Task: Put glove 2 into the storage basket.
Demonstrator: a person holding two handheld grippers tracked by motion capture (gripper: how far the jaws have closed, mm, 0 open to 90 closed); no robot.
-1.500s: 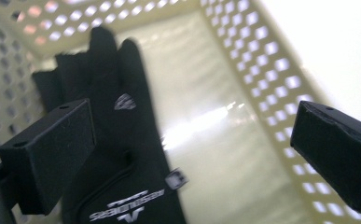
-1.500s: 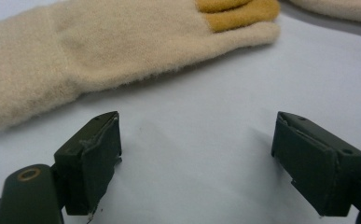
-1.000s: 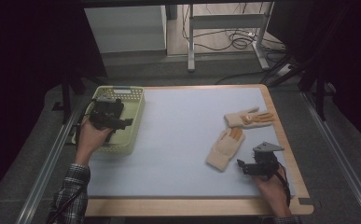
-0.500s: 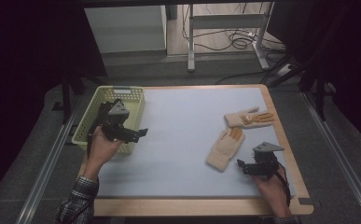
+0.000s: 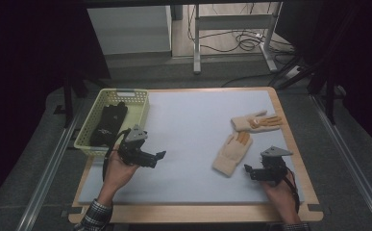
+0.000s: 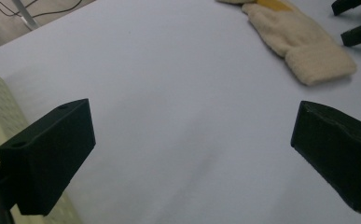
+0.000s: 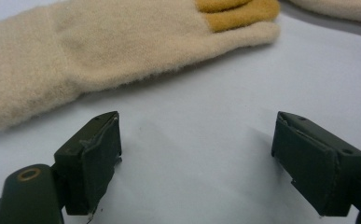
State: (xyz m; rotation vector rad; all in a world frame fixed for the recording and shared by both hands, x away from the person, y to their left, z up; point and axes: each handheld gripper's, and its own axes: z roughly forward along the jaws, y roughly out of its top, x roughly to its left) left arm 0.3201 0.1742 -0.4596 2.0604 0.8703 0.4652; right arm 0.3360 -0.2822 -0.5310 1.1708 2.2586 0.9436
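Just beside the nearer glove (image 5: 232, 154), right tongs (image 5: 249, 171) gape empty.

The high view looks forward and down from above the person's side over the whole surface (image 5: 188, 144), while each gripper view skims low and close across it, both sharing with the high view the nearer cream glove (image 5: 232, 153) (image 6: 304, 42) (image 7: 99, 51).
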